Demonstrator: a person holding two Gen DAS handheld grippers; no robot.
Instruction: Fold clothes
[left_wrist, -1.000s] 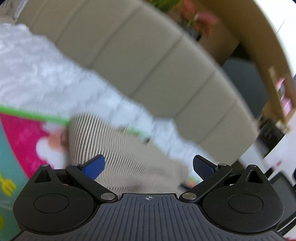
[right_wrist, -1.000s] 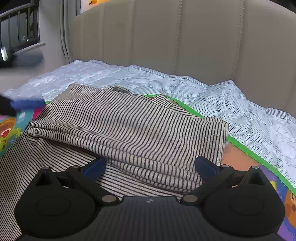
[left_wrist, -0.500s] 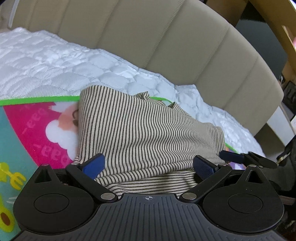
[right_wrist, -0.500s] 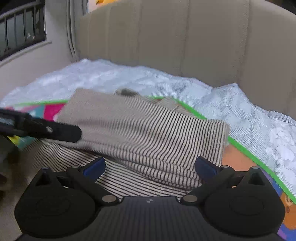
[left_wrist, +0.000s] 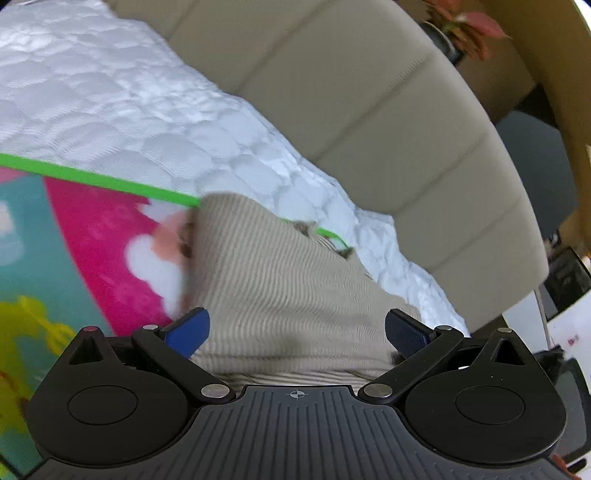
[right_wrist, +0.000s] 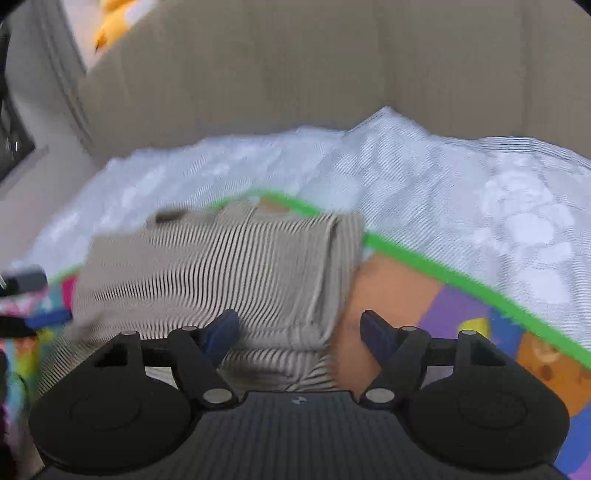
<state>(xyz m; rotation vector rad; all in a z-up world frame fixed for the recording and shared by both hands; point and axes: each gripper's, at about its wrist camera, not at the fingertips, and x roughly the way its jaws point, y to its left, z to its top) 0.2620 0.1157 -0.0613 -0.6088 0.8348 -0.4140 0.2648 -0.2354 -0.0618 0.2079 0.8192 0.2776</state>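
Note:
A beige and black striped garment (left_wrist: 288, 288) lies folded on a colourful play mat (left_wrist: 92, 240). My left gripper (left_wrist: 295, 328) hovers open over the near part of it, blue pads wide apart with cloth below them. In the right wrist view the same garment (right_wrist: 221, 266) shows its folded right edge. My right gripper (right_wrist: 299, 332) is closing, with that edge lying between the pads; neither pad visibly presses on the cloth. Both views are blurred by motion.
The play mat (right_wrist: 461, 314) has a green border and lies on a white quilted cover (right_wrist: 443, 184). A beige padded headboard (left_wrist: 369, 129) rises behind the bed. Furniture and a plant (left_wrist: 465, 29) stand beyond the headboard at the right.
My right gripper's jaws have narrowed, and it has shifted to the garment's right folded edge. My left gripper has swung, and the right gripper no longer shows in its view.

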